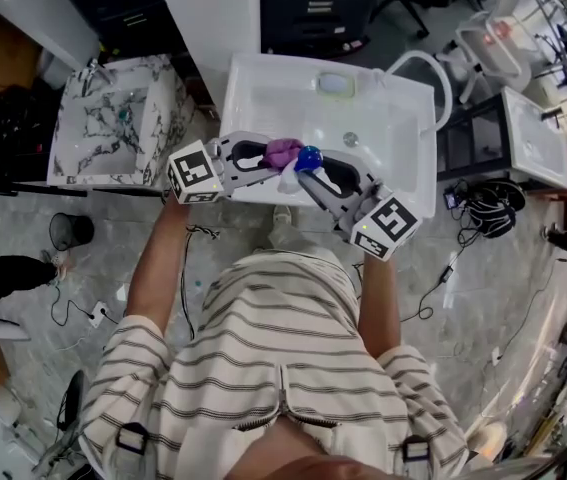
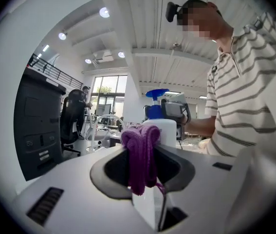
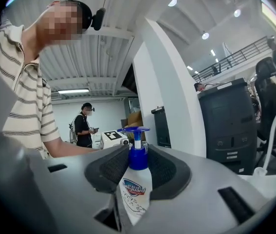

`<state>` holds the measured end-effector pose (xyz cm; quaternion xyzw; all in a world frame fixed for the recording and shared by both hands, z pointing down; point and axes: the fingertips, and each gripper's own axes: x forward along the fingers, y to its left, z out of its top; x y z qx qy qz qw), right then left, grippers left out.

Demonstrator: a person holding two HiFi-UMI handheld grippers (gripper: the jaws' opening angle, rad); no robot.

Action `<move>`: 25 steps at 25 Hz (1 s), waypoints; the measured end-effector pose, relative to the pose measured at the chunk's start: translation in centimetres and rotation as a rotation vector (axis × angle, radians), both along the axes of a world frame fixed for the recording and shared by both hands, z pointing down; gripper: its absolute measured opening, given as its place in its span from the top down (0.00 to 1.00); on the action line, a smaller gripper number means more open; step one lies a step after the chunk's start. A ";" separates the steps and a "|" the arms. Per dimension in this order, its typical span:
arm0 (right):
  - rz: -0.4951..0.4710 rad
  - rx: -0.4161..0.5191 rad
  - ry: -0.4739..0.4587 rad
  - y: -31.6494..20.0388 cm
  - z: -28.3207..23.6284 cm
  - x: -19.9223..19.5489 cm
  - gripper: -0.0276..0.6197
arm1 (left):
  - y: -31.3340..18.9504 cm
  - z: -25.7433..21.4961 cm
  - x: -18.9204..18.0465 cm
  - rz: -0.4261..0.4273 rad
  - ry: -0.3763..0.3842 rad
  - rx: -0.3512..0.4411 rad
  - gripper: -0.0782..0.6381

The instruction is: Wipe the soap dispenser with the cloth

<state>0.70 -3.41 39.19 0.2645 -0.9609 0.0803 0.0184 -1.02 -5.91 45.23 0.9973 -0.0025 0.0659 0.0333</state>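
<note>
Right gripper (image 3: pixel 138 165) is clamped on the white plastic soap dispenser with a blue pump top (image 3: pixel 136 191). Its two dark ribbed pads press the neck of the bottle from either side, and the pump head shows just past the jaw tips. The printed label faces my gripper's camera.

Left gripper (image 2: pixel 145 165) is clenched on a bunched purple knitted cloth (image 2: pixel 140 152), which bulges up over the jaw tips and hangs down between them. From the left gripper view the cloth sits right against the side of the dispenser. It seems to touch, though the bunch hides the exact contact.

Seen from my head, both grippers meet nose to nose in the air over the near rim of a white rectangular ceramic sink (image 1: pixel 403 118), with the dispenser and cloth between them. A pale green oval thing (image 1: pixel 335 84) lies on the sink's far ledge. Left of that sink stands a second basin of black-veined white marble (image 1: pixel 163 118). My striped shirt (image 1: pixel 263 348) fills the foreground below.
</note>
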 end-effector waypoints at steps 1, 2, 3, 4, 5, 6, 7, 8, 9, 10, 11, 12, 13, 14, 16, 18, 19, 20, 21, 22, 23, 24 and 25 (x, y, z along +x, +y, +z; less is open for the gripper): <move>-0.010 0.001 -0.001 0.2 0.0 -0.2 0.75 | 0.1 0.2 0.0 0.011 0.005 -0.023 0.73; -0.020 0.003 -0.001 0.4 -0.1 -0.4 0.75 | 0.2 0.4 -0.1 0.018 0.008 -0.042 0.73; -0.029 0.003 -0.002 0.5 -0.1 -0.5 0.75 | 0.3 0.6 -0.1 0.025 0.007 -0.056 0.73; -0.036 0.000 -0.006 0.6 -0.2 -0.6 0.75 | 0.4 0.8 0.0 0.031 0.004 -0.069 0.73; -0.041 -0.004 -0.013 0.7 -0.3 -0.7 0.75 | 0.5 1.0 0.0 0.039 0.001 -0.080 0.73; -0.045 -0.009 -0.021 0.8 -0.4 -0.7 0.75 | 0.5 1.1 0.0 0.046 0.000 -0.089 0.73; -0.048 -0.013 -0.027 0.8 -0.4 -0.7 0.75 | 0.6 1.1 0.0 0.053 0.000 -0.098 0.73; -0.051 -0.015 -0.031 0.8 -0.5 -0.7 0.75 | 0.6 1.2 0.1 0.060 0.000 -0.106 0.73; -0.054 -0.017 -0.036 0.8 -0.5 -0.7 0.75 | 0.6 1.3 0.1 0.066 -0.002 -0.113 0.73; -0.058 -0.017 -0.042 0.8 -0.7 -0.7 0.75 | 0.6 1.5 0.2 0.071 -0.006 -0.119 0.73; -0.062 -0.018 -0.051 0.9 -0.8 -0.6 0.75 | 0.7 1.6 0.2 0.076 -0.011 -0.125 0.73; -0.066 -0.017 -0.059 0.9 -0.9 -0.6 0.75 | 0.8 1.8 0.2 0.080 -0.015 -0.130 0.73; -0.069 -0.017 -0.066 1.0 -1.0 -0.6 0.75 | 0.9 1.9 0.3 0.083 -0.019 -0.135 0.73; -0.071 -0.018 -0.072 1.0 -1.1 -0.6 0.75 | 1.0 2.0 0.3 0.085 -0.022 -0.139 0.73; -0.070 -0.021 -0.084 0.9 -1.1 -0.4 0.75 | 1.0 2.4 0.3 0.082 -0.027 -0.145 0.73; -0.066 -0.026 -0.099 0.9 -1.1 -0.2 0.75 | 1.0 2.9 0.2 0.079 -0.034 -0.154 0.73; -0.063 -0.029 -0.108 0.8 -1.2 0.0 0.75 | 1.1 3.1 0.2 0.080 -0.039 -0.159 0.73; -0.059 -0.033 -0.117 0.8 -1.2 0.1 0.75 | 1.3 3.3 0.1 0.082 -0.044 -0.164 0.73; -0.057 -0.036 -0.125 0.8 -1.2 0.2 0.75 | 1.4 3.6 0.0 0.084 -0.048 -0.169 0.73; -0.054 -0.037 -0.132 0.8 -1.3 0.3 0.75 | 1.6 3.7 -0.2 0.084 -0.051 -0.173 0.73; -0.051 -0.037 -0.136 0.8 -1.4 0.3 0.75 | 1.7 3.9 -0.4 0.083 -0.053 -0.178 0.73; -0.049 -0.037 -0.139 0.8 -1.4 0.4 0.75 | 1.8 4.0 -0.6 0.079 -0.053 -0.183 0.73; -0.046 -0.038 -0.140 0.7 -1.5 0.4 0.75 | 1.9 4.1 -0.8 0.075 -0.054 -0.188 0.73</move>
